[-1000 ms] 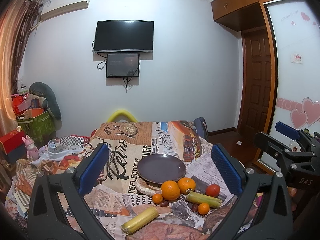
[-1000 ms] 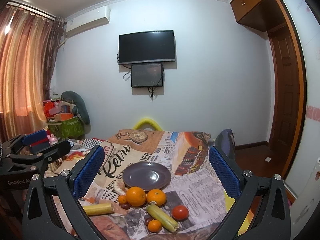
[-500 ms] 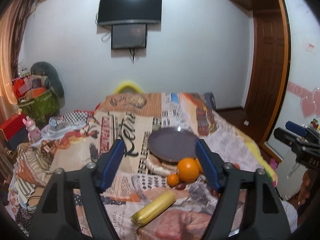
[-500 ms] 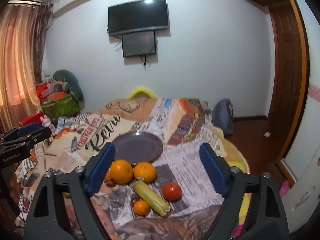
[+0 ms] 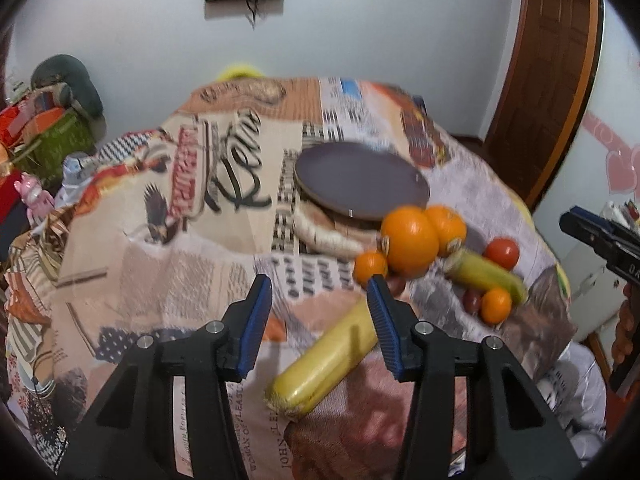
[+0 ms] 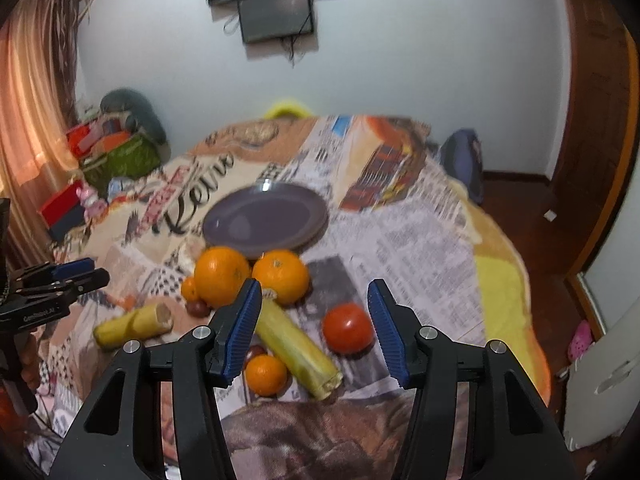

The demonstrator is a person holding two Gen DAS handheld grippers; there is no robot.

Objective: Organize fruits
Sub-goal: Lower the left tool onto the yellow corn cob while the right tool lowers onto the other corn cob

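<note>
Left wrist view: both grippers, left (image 5: 318,320) and right (image 6: 314,322), have dropped closer to the fruit, jaws spread and empty; plate (image 5: 362,180) still bare.

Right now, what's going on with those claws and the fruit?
Both claws open, holding nothing. Left claw above the table; right claw near tomato. Plate bare, fruit beside it. Nothing blocking.

The plate (image 6: 265,216) lies on the tabletop (image 6: 420,248) at centre frame. Just below it sit two oranges (image 6: 222,276) side by side, touching. Left of them lies a small mandarin (image 6: 189,289). Lower right rests the tomato (image 6: 347,328); a corn cob (image 6: 296,350) lies slantwise between, with another mandarin (image 6: 266,374) below. A second cob (image 6: 132,326) lies lower left.
</note>
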